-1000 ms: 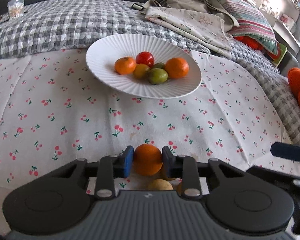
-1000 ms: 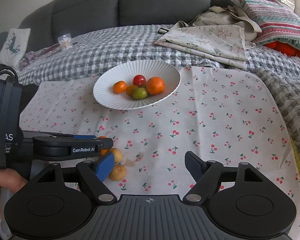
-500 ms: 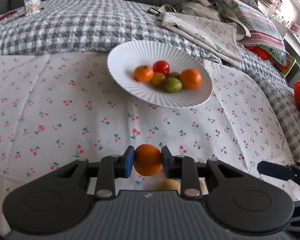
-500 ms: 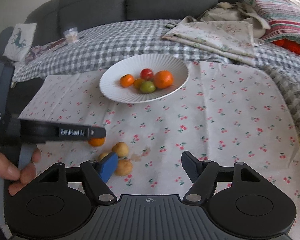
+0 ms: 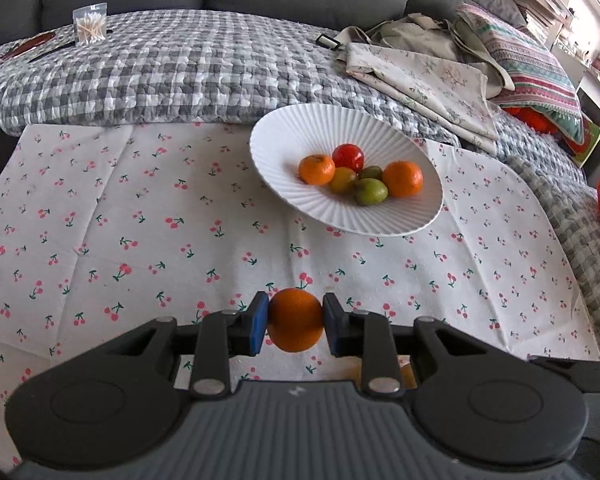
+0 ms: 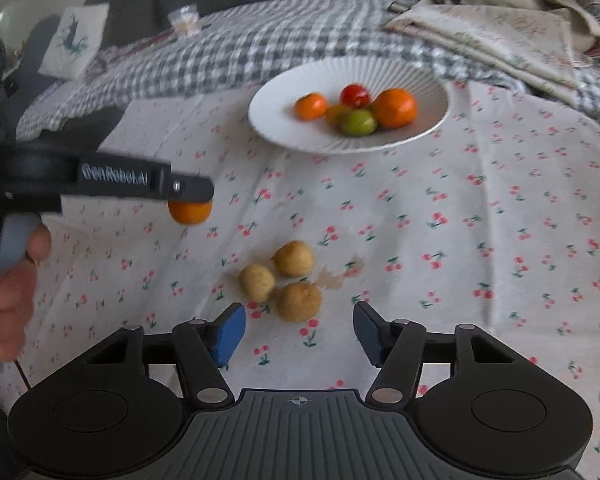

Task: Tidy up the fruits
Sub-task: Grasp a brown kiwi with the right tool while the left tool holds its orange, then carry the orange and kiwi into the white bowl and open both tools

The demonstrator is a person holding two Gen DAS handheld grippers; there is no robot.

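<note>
One orange [image 5: 295, 325] is clamped in my left tool [image 5: 295, 322]; plate [image 5: 428, 216] lies ahead-right, nearer this hand; right tool [image 6: 299, 334] gapes empty

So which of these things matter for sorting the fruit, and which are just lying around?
Part of the job:
held orange
left gripper
white plate of fruit
three yellowish fruits
right gripper

Just lying about:
folded floral cloths
bag of cotton swabs
striped pillow

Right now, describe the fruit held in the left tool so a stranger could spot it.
Start at the cherry-print cloth. Left of the white ribbed plate, the left tool holds an orange above the cloth. It is the only fruit in the air, unlike the three tan fruits lying below.
</note>
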